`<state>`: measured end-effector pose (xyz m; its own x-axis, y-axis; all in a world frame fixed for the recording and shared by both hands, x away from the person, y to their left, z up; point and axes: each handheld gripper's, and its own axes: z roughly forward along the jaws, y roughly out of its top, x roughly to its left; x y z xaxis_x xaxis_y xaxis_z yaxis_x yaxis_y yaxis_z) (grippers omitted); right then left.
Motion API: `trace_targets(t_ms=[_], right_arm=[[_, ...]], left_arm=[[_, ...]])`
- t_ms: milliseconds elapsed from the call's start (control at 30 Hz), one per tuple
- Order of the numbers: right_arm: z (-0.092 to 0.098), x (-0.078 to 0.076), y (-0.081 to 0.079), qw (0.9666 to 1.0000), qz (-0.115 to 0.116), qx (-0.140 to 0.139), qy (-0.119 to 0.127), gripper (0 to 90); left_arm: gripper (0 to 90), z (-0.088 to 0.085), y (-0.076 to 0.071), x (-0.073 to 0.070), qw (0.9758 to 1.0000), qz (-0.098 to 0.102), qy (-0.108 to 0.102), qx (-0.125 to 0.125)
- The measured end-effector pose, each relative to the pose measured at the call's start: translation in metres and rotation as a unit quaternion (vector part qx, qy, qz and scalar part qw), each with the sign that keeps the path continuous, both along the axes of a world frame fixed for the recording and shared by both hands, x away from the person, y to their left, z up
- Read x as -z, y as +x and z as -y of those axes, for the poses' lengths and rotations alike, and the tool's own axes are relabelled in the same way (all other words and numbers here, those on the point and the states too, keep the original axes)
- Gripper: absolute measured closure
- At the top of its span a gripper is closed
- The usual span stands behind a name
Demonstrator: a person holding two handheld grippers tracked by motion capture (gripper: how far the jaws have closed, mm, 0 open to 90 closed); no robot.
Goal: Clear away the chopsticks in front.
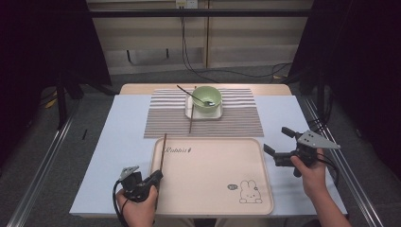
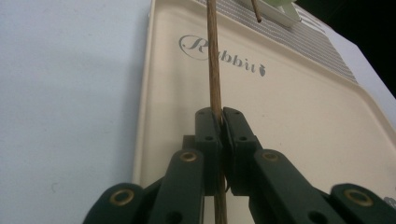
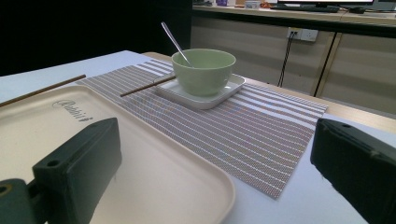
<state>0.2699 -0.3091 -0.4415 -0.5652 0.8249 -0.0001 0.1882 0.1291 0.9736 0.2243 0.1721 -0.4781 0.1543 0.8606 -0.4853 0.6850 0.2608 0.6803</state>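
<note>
My left gripper [image 1: 159, 175] is shut on a thin brown chopstick [image 1: 163, 150] at the beige tray's [image 1: 213, 189] left rim; the stick points away toward the mat. In the left gripper view the jaws [image 2: 222, 114] pinch the chopstick [image 2: 214, 70] over the tray [image 2: 289, 107]. My right gripper [image 1: 275, 139] stands open beside the tray's right edge, nothing between its jaws. From the right gripper [image 3: 215, 144] I see a green bowl [image 3: 205, 70] with a spoon [image 3: 175, 42] on a white square plate [image 3: 219, 95], and a second chopstick [image 3: 147, 86] leaning on that plate.
A striped placemat [image 1: 236, 123] lies beyond the tray, under the plate [image 1: 191, 115] and bowl [image 1: 206, 98]. The second chopstick [image 1: 191, 120] runs from the plate toward the tray. A pale blue cover [image 1: 118, 142] spreads over the table; metal rails run along both sides.
</note>
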Motion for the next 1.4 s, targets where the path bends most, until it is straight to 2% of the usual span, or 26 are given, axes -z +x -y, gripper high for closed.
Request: trace_targets(t_ms=[67, 133, 400, 600, 667, 700, 767, 1033, 1400], right_arm=[[-0.001, 0.000, 0.000, 1.0000, -0.001, -0.001, 0.001, 1.7], [-0.001, 0.000, 0.000, 1.0000, 0.000, -0.001, 0.001, 1.7], [-0.002, 0.001, 0.000, 1.0000, -0.003, -0.001, -0.002, 1.7], [-0.002, 0.001, 0.001, 1.0000, -0.005, -0.003, -0.003, 1.8], [-0.002, 0.001, 0.001, 1.0000, -0.005, -0.004, -0.002, 1.7], [-0.002, 0.001, 0.001, 1.0000, -0.005, -0.004, -0.002, 1.8], [-0.002, 0.001, 0.001, 1.0000, -0.003, -0.003, -0.002, 1.7], [-0.002, 0.001, 0.001, 1.0000, -0.004, -0.004, -0.002, 1.7], [-0.001, 0.000, 0.000, 1.0000, -0.004, -0.003, -0.005, 1.7]], left_arm=[[85.8, 0.001, -0.001, 0.000, 0.9999, -0.002, 0.012, 0.003], [85.8, 0.003, -0.001, 0.001, 1.0000, -0.005, 0.002, -0.001], [85.8, 0.006, 0.000, 0.003, 0.9995, -0.011, 0.029, 0.004], [85.7, 0.011, 0.001, 0.002, 0.9993, -0.019, 0.030, 0.009], [85.7, 0.011, 0.000, 0.002, 0.9990, -0.019, 0.039, 0.007], [85.7, 0.011, 0.001, 0.003, 0.9992, -0.022, 0.033, 0.008], [85.7, 0.012, 0.001, 0.003, 0.9989, -0.024, 0.040, 0.007], [85.6, 0.015, 0.001, 0.003, 0.9989, -0.033, 0.033, 0.000], [83.6, 0.016, 0.000, 0.003, 0.9991, -0.030, 0.027, -0.007]])
